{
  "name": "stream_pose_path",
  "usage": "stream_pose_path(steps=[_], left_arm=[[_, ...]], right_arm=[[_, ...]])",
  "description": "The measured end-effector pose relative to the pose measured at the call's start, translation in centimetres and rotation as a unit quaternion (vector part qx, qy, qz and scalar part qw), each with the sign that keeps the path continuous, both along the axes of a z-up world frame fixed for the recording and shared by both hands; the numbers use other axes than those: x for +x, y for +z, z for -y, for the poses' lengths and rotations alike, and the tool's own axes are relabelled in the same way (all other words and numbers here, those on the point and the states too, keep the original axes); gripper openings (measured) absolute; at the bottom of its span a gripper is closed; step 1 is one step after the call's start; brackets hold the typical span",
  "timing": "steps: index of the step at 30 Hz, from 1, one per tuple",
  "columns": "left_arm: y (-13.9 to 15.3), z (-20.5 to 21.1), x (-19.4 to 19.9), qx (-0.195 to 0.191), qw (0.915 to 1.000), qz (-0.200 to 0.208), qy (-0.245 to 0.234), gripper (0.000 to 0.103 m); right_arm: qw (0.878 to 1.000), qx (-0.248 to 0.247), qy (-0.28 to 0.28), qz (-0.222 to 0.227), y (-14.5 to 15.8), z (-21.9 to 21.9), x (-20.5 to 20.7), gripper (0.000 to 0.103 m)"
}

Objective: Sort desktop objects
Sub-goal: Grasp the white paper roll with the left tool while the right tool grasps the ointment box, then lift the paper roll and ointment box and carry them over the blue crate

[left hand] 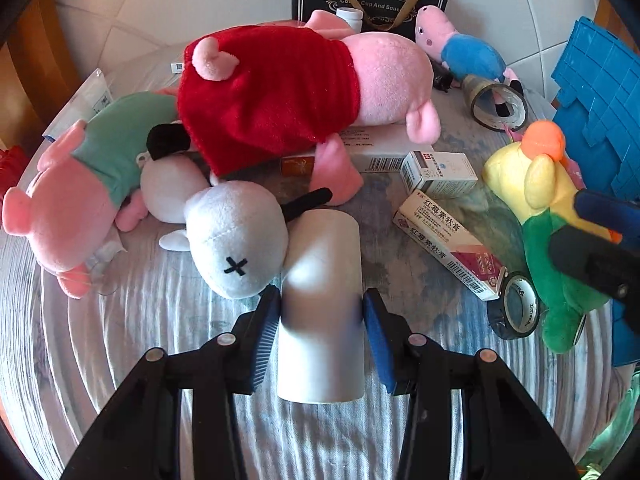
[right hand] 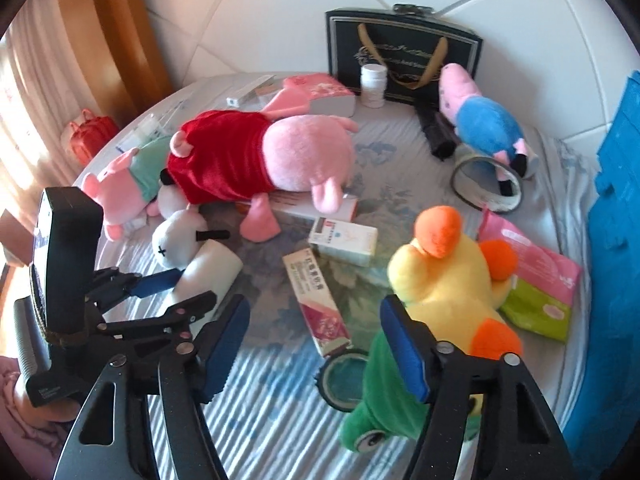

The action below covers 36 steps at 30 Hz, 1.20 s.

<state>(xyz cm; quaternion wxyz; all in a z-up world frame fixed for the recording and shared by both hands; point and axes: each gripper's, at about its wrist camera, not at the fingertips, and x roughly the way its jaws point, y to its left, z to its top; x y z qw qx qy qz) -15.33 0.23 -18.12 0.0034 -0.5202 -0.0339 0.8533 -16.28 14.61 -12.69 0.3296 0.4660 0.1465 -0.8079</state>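
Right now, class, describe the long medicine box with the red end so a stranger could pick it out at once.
Start from the big pig plush in the red dress lying across the table's middle. Nearer the camera lie two cartons; the long medicine box is the nearer, its end by the dark tape roll. Unlike the squat white box, it is slim with a red-patterned end.

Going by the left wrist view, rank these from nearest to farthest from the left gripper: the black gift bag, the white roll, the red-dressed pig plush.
1. White roll: between the left gripper's fingers.
2. Red-dressed pig plush: mid-table, beyond the roll.
3. Black gift bag: upright at the far edge, by the wall.
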Motion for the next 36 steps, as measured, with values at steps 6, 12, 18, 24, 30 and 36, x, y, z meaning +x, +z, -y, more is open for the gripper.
stream_pose_path(steps=[6,12,18,24,30,36], left_arm=[[0.4,-0.6,-1.3,0.001,1.0000,-0.004,-0.003,0.042],[0.3,-0.8,-1.8,0.000,1.0000,-0.006,-0.008,0.042],[0.3,-0.9,-1.9,-0.002,0.9999,-0.009,-0.009,0.042],[0.4,-0.8,-1.8,-0.003,0.9999,-0.007,-0.010,0.042],[2.2,-0.8,-0.7,0.002,0.9997,-0.026,-0.006,0.041],[7.7,-1.6,1.0,-0.007,0.9952,-0.096,-0.017,0.024]], right_arm=[[0.998,0.040,0.013,0.052,-4.2,2.6,-2.0,0.045],[0.996,0.077,0.021,0.051,-6.3,4.2,-3.2,0.037],[0.993,0.099,0.029,0.054,-7.5,5.1,-3.8,0.035],[0.990,0.108,0.038,0.079,-8.8,5.4,-4.5,0.030],[0.995,0.076,0.032,0.050,-5.3,4.0,-2.6,0.029],[0.999,0.029,0.017,-0.001,0.8,1.9,-0.3,0.030]])
